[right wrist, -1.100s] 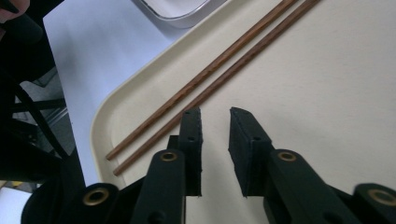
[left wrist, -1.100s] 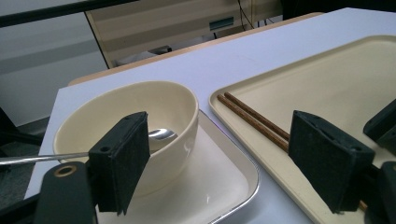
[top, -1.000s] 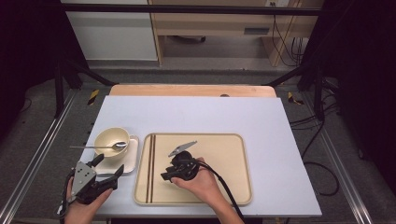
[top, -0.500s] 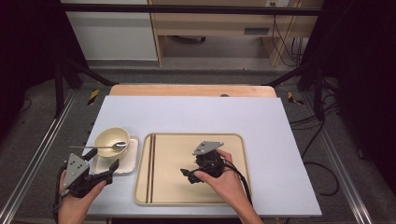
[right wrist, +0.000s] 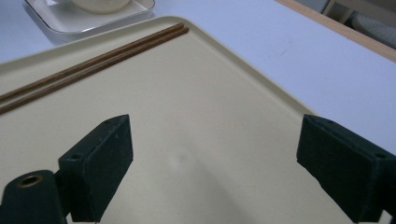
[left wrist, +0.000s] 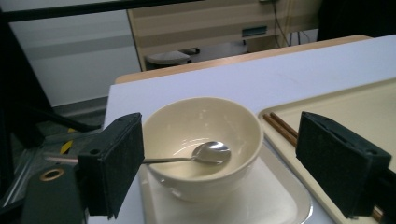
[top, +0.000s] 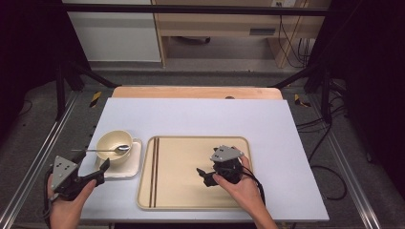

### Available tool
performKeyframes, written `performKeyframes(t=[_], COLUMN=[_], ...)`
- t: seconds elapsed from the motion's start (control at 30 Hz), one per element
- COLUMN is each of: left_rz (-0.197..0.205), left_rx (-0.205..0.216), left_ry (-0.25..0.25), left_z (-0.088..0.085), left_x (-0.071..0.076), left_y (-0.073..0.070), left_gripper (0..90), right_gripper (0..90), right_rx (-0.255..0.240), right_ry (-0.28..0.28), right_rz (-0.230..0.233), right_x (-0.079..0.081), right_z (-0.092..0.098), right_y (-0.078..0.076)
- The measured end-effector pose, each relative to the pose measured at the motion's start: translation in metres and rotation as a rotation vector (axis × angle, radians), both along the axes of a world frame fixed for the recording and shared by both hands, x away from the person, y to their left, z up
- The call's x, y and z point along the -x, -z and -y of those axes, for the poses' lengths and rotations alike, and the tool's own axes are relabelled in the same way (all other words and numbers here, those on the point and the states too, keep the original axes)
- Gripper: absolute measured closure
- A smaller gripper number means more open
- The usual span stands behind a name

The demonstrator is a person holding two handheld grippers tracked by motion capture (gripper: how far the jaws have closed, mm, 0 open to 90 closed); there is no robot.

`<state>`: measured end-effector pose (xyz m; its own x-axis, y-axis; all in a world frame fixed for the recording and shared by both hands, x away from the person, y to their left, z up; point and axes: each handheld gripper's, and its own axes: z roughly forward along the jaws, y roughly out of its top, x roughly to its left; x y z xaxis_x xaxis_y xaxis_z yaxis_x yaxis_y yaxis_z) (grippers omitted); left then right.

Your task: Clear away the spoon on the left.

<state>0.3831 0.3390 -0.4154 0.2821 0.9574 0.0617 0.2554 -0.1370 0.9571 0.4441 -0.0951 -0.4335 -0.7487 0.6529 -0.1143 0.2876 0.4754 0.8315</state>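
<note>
Your left tongs (left wrist: 219,163), spread wide, frame the glossy cream bowl (left wrist: 201,140) with its steel spoon (left wrist: 205,154), left on the desk. Your right tongs (right wrist: 215,163), jaws just opened and empty, show twin wooden chopsticks (right wrist: 93,65) on the matte tray (right wrist: 210,107).

1. The right tool (top: 203,175) drew back from beside the chopsticks (top: 154,171) to the right part of the tray (top: 191,202).
2. Its jaws had just been opening, with nothing between them.
3. The left tool (top: 102,168) shifted slightly left and lifted a little near the bowl (top: 113,143), its jaws widening a touch.
</note>
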Motion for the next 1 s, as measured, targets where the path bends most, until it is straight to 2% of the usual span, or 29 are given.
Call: performKeyframes(t=[0.3, 0.53, 0.7, 0.83, 1.0], left_rz=[-0.038, -0.065, -0.093, -0.095, -0.094], left_rx=[0.030, 0.063, 0.094, 0.120, 0.129], left_ry=[-0.072, -0.105, -0.125, -0.148, -0.181], left_z=[-0.020, -0.033, -0.039, -0.039, -0.037], left_x=[0.004, 0.001, -0.008, -0.018, -0.030], left_y=[0.008, 0.015, 0.023, 0.025, 0.024], left_gripper=[18.8, 20.2, 21.8, 25.2, 31.6], right_gripper=[12.0, 13.5, 13.9, 13.4, 12.3], right_rx=[-0.004, -0.031, -0.054, -0.059, -0.060], right_ry=[0.007, -0.013, -0.025, -0.014, -0.002], right_rz=[0.045, 0.045, 0.038, 0.028, 0.018], right_x=[0.002, 0.004, 0.006, 0.007, 0.008], right_z=[0.003, 0.005, 0.009, 0.012, 0.016], right_y=[0.002, 0.004, 0.003, 0.002, 0.000])
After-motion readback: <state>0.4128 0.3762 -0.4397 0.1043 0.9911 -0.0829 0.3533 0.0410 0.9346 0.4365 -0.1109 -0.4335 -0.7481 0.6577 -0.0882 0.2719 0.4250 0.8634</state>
